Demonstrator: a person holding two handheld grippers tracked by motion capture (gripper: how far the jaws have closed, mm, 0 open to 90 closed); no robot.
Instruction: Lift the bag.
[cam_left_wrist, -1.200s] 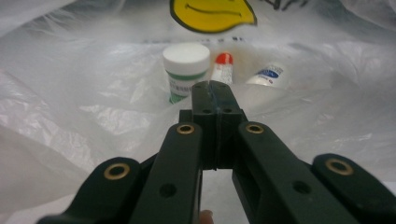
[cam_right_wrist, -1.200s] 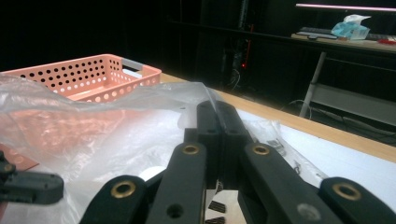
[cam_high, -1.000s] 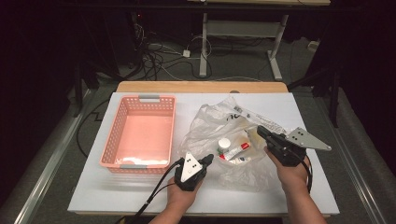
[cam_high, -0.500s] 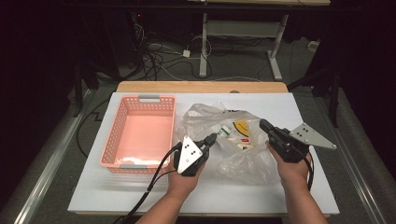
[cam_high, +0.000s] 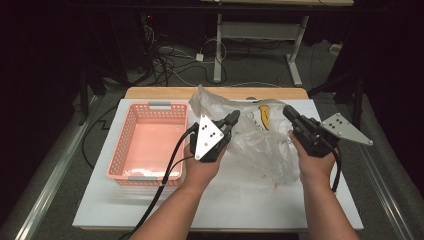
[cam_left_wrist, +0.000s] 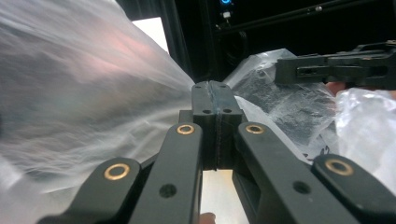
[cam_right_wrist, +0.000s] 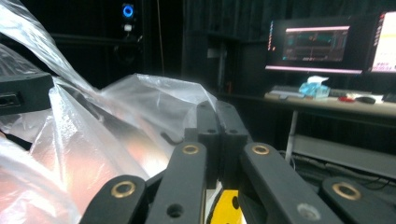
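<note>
Clear plastic bag is being held up off the white table, pinched by clenched left gripper and right gripper, likely for emptying into pink basket.

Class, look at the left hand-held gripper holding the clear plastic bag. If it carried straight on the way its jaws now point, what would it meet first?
Probably more of the clear plastic bag itself: the left hand-held gripper points toward the right hand-held gripper, with bag film between them. Depth is hard to judge.

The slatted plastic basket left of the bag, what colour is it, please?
Pink basket, clearest in high view.
</note>
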